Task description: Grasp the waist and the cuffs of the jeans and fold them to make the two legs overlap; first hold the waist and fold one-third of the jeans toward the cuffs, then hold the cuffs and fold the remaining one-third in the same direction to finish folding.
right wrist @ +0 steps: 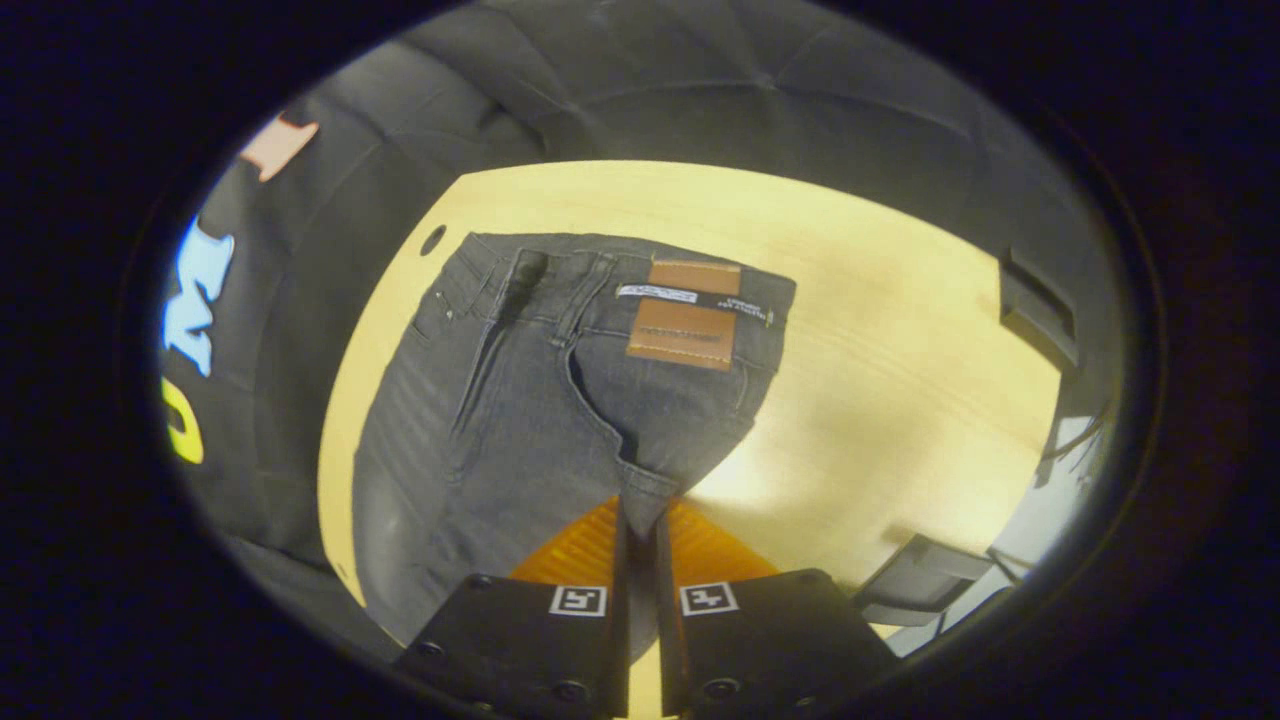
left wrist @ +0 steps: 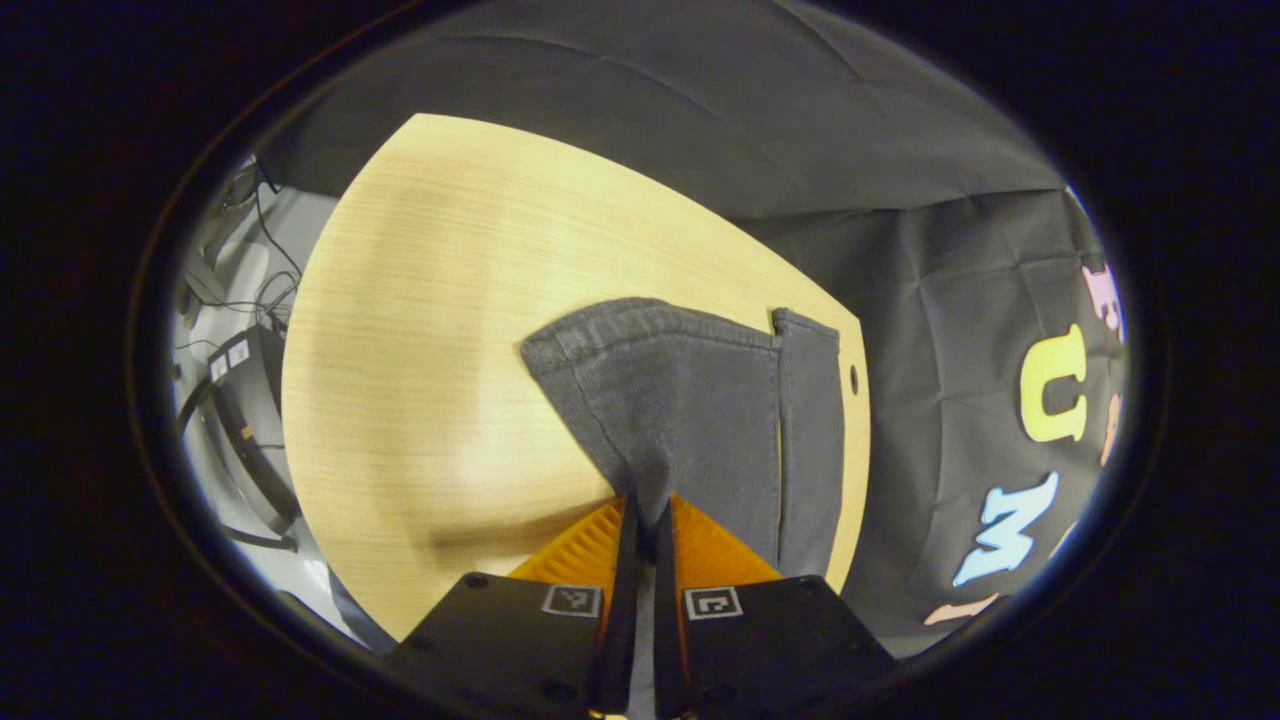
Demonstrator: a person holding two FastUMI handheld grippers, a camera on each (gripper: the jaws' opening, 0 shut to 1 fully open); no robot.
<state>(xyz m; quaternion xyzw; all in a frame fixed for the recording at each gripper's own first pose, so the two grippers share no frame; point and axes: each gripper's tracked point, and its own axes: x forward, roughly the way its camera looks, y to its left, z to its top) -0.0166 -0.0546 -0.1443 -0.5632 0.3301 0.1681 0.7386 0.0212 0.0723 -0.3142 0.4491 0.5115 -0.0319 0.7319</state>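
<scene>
Dark grey jeans lie on a light wooden table. In the left gripper view the two leg cuffs (left wrist: 690, 390) point away from me, one lifted and one flat beside it. My left gripper (left wrist: 648, 525) is shut on the near cuff fabric, which bunches up between its fingers. In the right gripper view the waist of the jeans (right wrist: 600, 340) shows, with a brown leather patch (right wrist: 685, 315) and a pocket. My right gripper (right wrist: 640, 520) is shut on a fold of the waist cloth, pulled into a point at the fingertips.
The wooden table (left wrist: 420, 330) runs wide to the left of the cuffs, and its bare top (right wrist: 900, 380) lies right of the waist. Black cloth walls stand behind. Cables and dark equipment (left wrist: 245, 400) sit beyond the table's left edge. A dark chair (right wrist: 925, 580) is near.
</scene>
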